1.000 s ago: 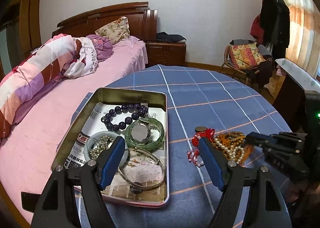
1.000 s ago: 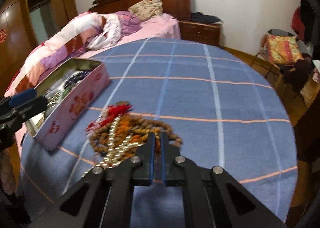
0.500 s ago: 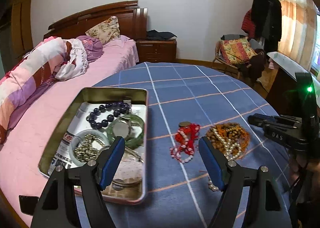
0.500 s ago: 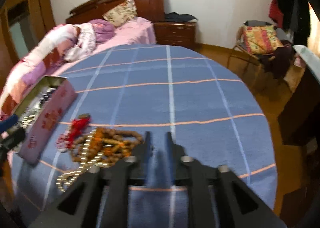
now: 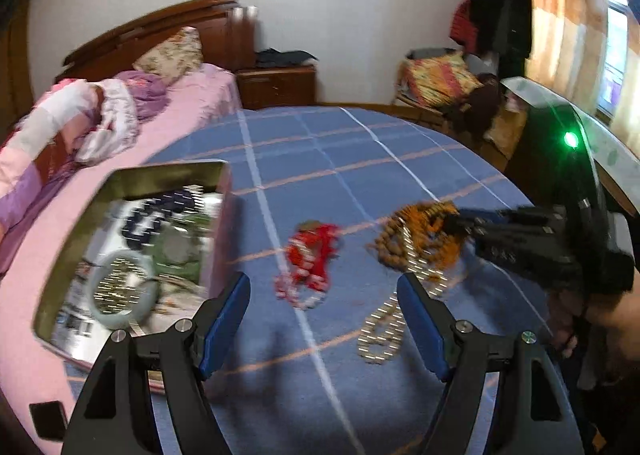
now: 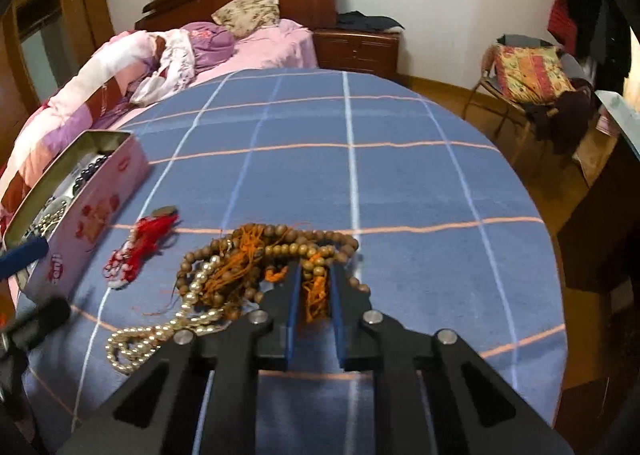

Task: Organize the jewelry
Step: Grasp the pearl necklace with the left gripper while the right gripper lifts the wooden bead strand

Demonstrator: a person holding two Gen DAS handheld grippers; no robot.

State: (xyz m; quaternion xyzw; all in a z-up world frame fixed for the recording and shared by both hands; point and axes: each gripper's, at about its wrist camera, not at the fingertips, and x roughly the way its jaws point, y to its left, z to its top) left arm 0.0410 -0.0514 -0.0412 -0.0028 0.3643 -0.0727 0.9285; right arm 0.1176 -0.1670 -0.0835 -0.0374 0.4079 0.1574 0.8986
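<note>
A brown wooden bead necklace with orange tassels [image 6: 280, 251] lies heaped on the blue checked tablecloth, tangled with a pearl strand [image 6: 160, 331]. My right gripper [image 6: 314, 275] has its jaws a narrow gap apart around the beads and an orange tassel. It also shows in the left wrist view [image 5: 460, 221] at the necklace [image 5: 408, 239]. A red and white bracelet [image 5: 312, 259] lies between my left gripper [image 5: 324, 287], which is wide open and empty above the cloth, and the tin. The open tin [image 5: 132, 171] at left holds dark beads, a green bangle and other pieces.
The round table [image 6: 400, 183] stands beside a pink bed [image 6: 256, 47] at the far left. A chair with a patterned cushion [image 6: 528, 71] stands at the right. A dark cabinet [image 6: 600, 223] is close to the table's right edge.
My right gripper has moved forward into the bead heap and its jaws have parted slightly around it. My left gripper has swung right, away from the tin, and stays wide open.
</note>
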